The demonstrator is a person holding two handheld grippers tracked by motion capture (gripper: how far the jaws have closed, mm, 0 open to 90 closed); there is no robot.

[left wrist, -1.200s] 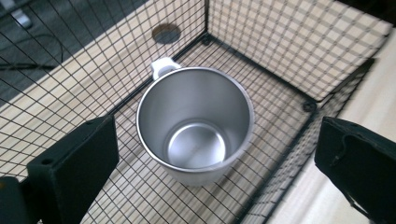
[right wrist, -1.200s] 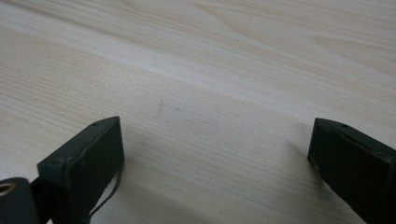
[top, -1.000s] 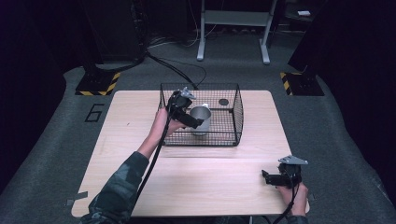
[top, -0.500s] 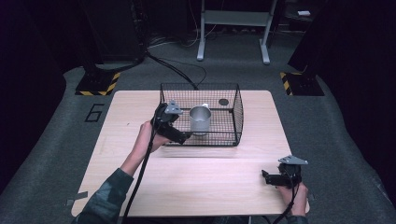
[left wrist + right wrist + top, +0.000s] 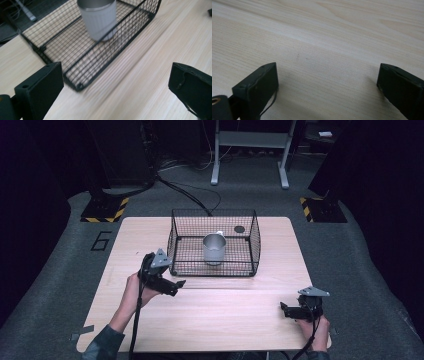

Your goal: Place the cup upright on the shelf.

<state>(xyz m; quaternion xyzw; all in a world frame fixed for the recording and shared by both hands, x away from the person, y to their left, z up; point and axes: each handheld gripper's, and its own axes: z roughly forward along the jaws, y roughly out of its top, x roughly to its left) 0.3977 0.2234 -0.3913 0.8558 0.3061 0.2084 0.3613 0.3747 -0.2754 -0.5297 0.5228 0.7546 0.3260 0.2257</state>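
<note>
So the metal cup [image 5: 214,248] is sitting upright inside the black wire basket [image 5: 175,227], roughly mid-floor, with open mesh on every side of it and not touching any wall that I can see. The basket sits on the far half of the wooden counter [image 5: 235,320], a bit in from the back edge, and there's a small dark round thing [image 5: 239,229] by its back right corner, too small to tell what. The left tool [image 5: 172,285] is just outside the basket's near left corner, held up off the wood by the left hand [image 5: 134,287], jaws spread wide with nothing between them. In the left gripper view the basket's near rail [image 5: 107,53] runs diagonally across just past the jaws and the cup [image 5: 98,18] is beyond it, slightly blurred. Right tool [image 5: 286,310] is way over by the counter's near right corner, well apart from the basket, gripped by the right hand [image 5: 312,325], which sits close to the front edge. Its jaws are also wide apart and empty; the right gripper view looks along them at bare wood grain [image 5: 324,42]. Loads of free counter between the two tools and along the whole front strip. Left side of the counter is open too, right out to the edge.
</note>
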